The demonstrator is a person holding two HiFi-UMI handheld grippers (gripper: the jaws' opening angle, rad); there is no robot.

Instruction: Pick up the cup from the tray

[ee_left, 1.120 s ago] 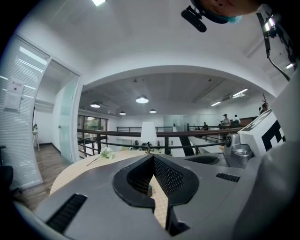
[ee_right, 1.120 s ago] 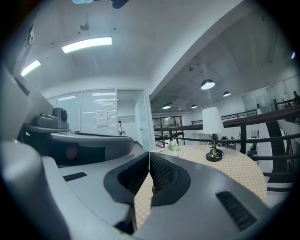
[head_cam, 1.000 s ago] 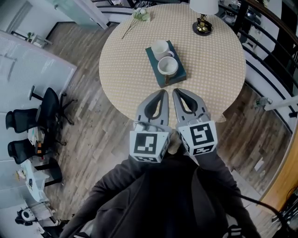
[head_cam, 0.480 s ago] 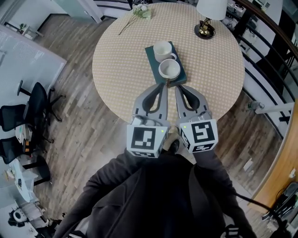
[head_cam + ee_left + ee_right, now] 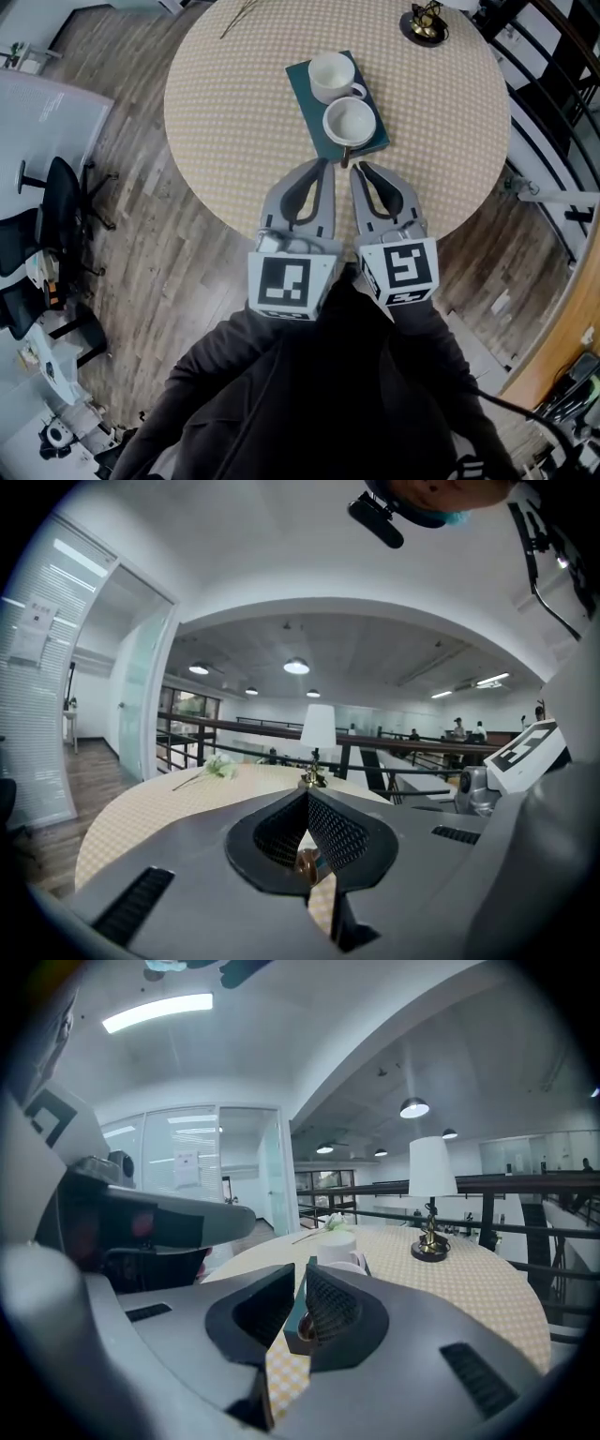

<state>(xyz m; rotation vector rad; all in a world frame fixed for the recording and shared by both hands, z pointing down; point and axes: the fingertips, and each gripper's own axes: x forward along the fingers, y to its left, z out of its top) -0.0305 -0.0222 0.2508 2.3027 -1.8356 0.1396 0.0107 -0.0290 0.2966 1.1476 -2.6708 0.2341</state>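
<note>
you are holding the left gripper and the right gripper side by side over the near edge of the table, each with its jaws pressed together on nothing. you are needing to spread one pair wide and come in level at the wall of the near cup, which is sitting at the near end of the tray. the tray is carrying that cup and a far cup, both looking empty.
</note>
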